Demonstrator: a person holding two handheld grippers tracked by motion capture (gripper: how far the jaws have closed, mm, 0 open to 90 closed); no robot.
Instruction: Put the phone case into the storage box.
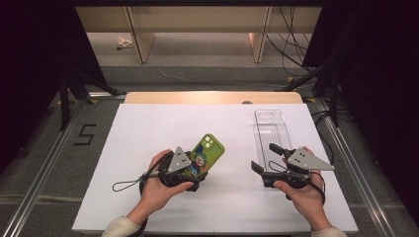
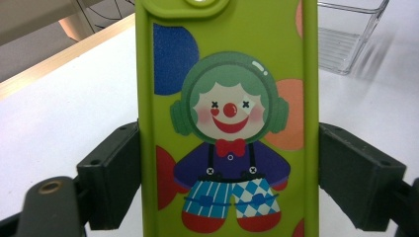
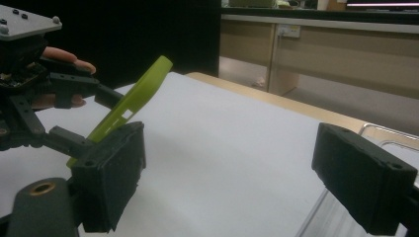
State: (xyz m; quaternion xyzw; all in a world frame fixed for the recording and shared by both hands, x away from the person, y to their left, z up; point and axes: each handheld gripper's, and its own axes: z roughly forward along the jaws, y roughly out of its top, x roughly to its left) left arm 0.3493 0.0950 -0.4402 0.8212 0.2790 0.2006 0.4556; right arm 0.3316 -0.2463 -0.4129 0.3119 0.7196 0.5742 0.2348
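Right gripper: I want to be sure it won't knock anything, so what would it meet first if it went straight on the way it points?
The right gripper stands open, pointing up-left. Ahead is bare white table; the clear tray lies beside it. The way looks free, though depth is unclear.

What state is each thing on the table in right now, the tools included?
Green clown-print phone case: gripped by its sides, tilted up off the table.
Clear plastic rectangular tray: empty, lying flat.
Left tool: shut on the case.
Right tool: open, holding nothing, at the tray's near end.
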